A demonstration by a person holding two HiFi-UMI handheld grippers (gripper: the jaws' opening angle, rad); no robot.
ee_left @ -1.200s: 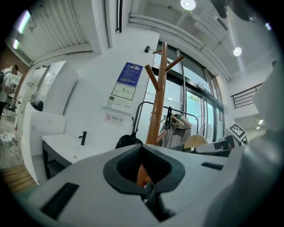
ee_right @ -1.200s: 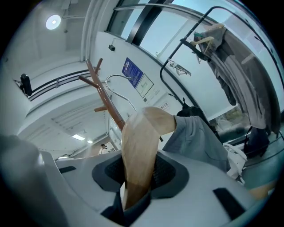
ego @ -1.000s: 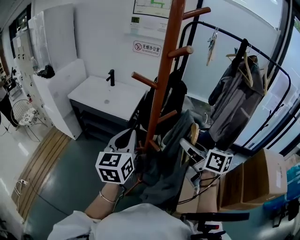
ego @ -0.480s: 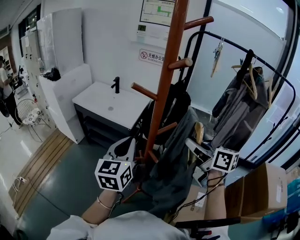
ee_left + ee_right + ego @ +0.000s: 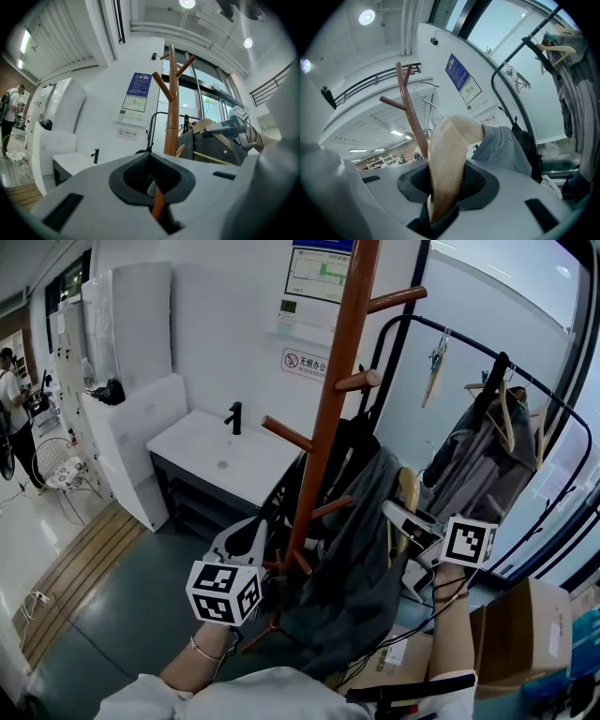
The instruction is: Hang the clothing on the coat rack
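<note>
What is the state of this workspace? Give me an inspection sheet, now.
Surface: grey floor, with wood decking at the left.
Job's things: coat rack upright; grey garment on wooden hanger, whose hook appears free of any peg.
Clutter: cardboard box at the right.
Grippers: left gripper shut on what looks like a low peg of the coat rack; right gripper shut on the wooden hanger.
Cables: black cables below the right gripper; white cable on the floor.
Surroundings: washbasin; garment rail with hung clothes; person far left.
</note>
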